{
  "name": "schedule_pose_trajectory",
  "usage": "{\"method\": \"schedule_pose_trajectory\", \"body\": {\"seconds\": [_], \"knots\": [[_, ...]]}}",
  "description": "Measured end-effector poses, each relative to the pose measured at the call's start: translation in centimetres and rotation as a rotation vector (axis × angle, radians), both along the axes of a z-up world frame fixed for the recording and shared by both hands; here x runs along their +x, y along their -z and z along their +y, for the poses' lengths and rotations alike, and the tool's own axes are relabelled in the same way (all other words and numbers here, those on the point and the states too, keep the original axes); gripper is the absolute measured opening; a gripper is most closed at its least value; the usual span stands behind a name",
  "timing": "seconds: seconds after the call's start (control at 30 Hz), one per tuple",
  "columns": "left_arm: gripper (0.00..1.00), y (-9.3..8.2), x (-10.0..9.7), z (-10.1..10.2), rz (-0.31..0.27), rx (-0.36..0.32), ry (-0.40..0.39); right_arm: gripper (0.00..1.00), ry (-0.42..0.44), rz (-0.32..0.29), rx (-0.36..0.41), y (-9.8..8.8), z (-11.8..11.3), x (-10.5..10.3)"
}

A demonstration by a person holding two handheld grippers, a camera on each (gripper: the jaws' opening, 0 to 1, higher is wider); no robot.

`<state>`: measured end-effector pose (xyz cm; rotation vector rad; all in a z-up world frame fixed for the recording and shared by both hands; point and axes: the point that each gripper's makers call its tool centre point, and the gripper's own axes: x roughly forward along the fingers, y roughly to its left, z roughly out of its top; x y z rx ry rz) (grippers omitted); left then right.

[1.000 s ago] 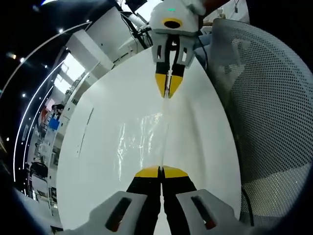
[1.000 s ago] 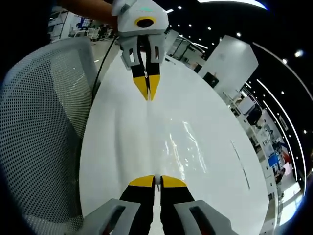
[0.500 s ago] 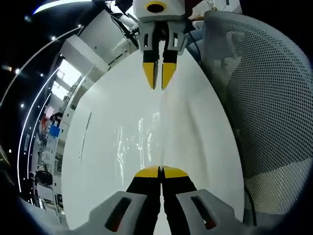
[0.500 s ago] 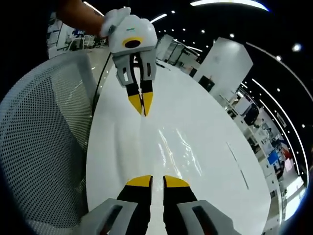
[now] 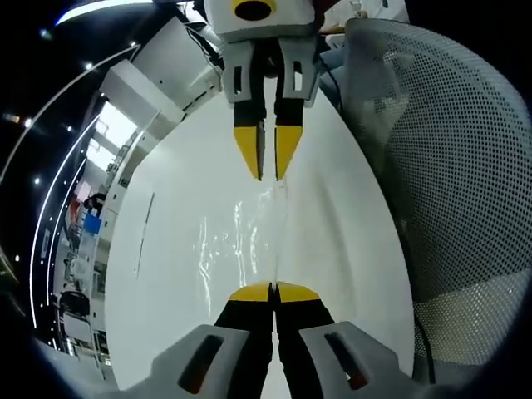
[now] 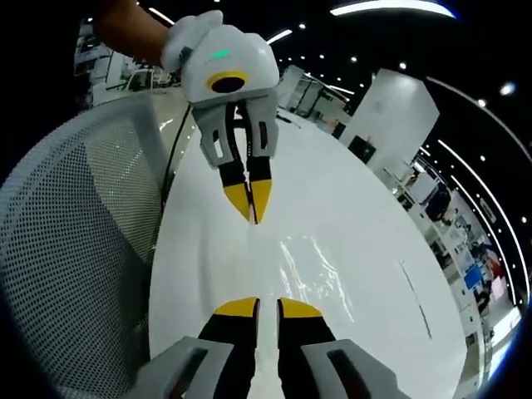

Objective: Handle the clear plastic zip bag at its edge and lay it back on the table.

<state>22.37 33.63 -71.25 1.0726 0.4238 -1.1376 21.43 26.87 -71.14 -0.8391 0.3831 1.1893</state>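
The clear plastic zip bag lies long on the white table between both grippers, its near edge pinched in the closed left gripper, while the right gripper is a little open, holding nothing.

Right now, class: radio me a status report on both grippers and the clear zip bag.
Left gripper shut on bag edge. Right gripper open, off the bag. Clear zip bag low over the white table. Mesh chair alongside, not obstructing.
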Motion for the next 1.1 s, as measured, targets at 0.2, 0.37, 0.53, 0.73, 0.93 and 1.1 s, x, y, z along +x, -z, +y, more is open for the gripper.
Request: {"method": "schedule_pose_trajectory", "body": {"seconds": [0.2,0.37,0.53,0.73,0.93,1.1], "knots": [[0.0,-0.1,-0.2,-0.3,0.0,-0.009,0.009,0.04,0.015,0.021,-0.004,0.8,0.5,0.4],[0.0,-0.2,-0.2,-0.4,0.007,-0.025,0.008,0.0,0.03,0.052,0.004,1.4,1.0,0.6],[0.0,0.2,0.2,0.1,0.029,-0.025,-0.029,0.0,0.034,0.075,0.009,1.9,1.5,0.5],[0.13,-0.9,0.5,0.2,0.005,-0.072,-0.041,0.0,0.06,0.069,0.012,1.8,1.7,1.0],[0.23,-2.3,0.9,0.5,-0.037,-0.094,-0.062,0.0,0.081,0.077,0.026,1.6,1.7,1.5],[0.3,-3.2,0.9,0.2,-0.074,-0.086,-0.054,0.0,0.1,0.095,0.037,1.6,1.8,1.6]]}}
